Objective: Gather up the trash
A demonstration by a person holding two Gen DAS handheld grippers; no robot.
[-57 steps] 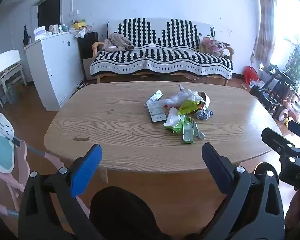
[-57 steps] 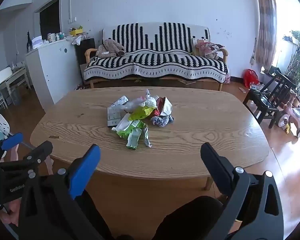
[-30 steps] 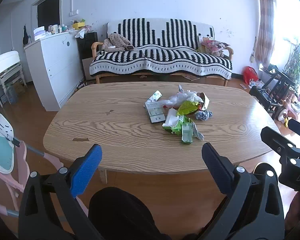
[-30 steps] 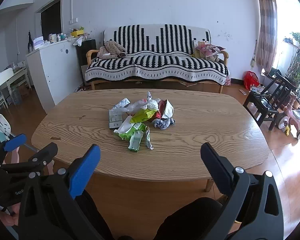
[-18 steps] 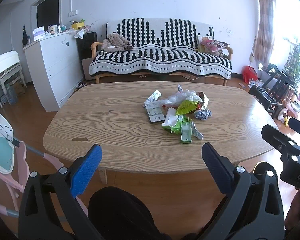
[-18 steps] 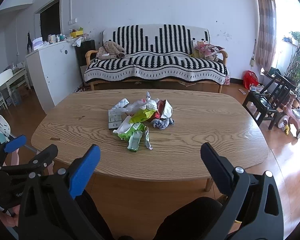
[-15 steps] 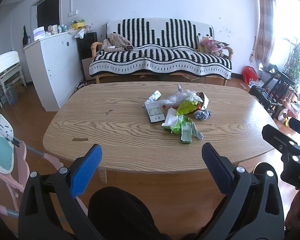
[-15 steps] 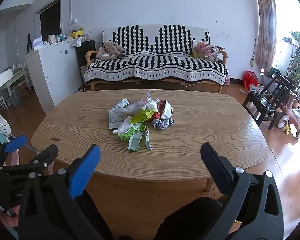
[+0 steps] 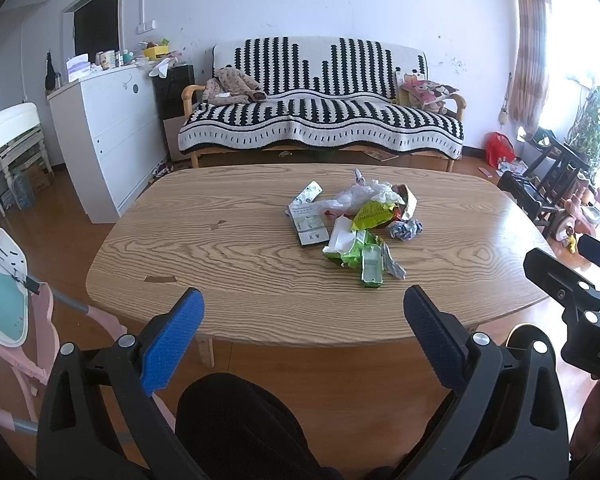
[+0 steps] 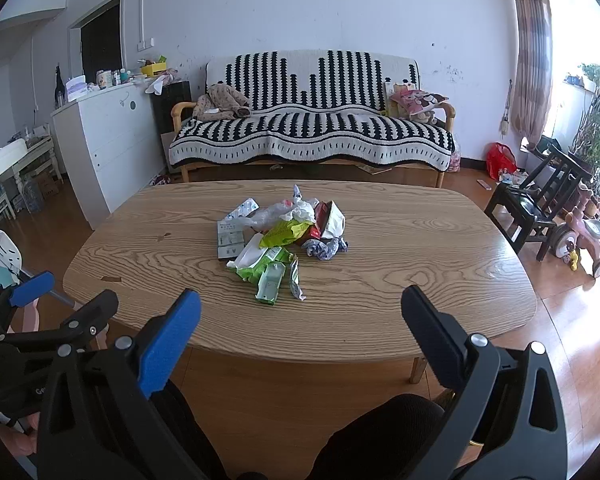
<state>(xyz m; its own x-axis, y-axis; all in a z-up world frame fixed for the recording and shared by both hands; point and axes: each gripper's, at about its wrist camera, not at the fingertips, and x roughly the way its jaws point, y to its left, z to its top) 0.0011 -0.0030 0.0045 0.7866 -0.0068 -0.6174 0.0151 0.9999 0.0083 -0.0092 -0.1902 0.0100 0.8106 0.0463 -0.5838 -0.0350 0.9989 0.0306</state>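
Crumpled wrappers heaped on oval woodgrain surface
Both claws, left and right, gape empty; trash pile lies well ahead.

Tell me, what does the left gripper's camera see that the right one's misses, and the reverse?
Only the left view shows the pink high chair close up and the right gripper at its edge. Only the right view shows the whole black chair and the left gripper. Both share the wooden table, the trash pile and the striped sofa.
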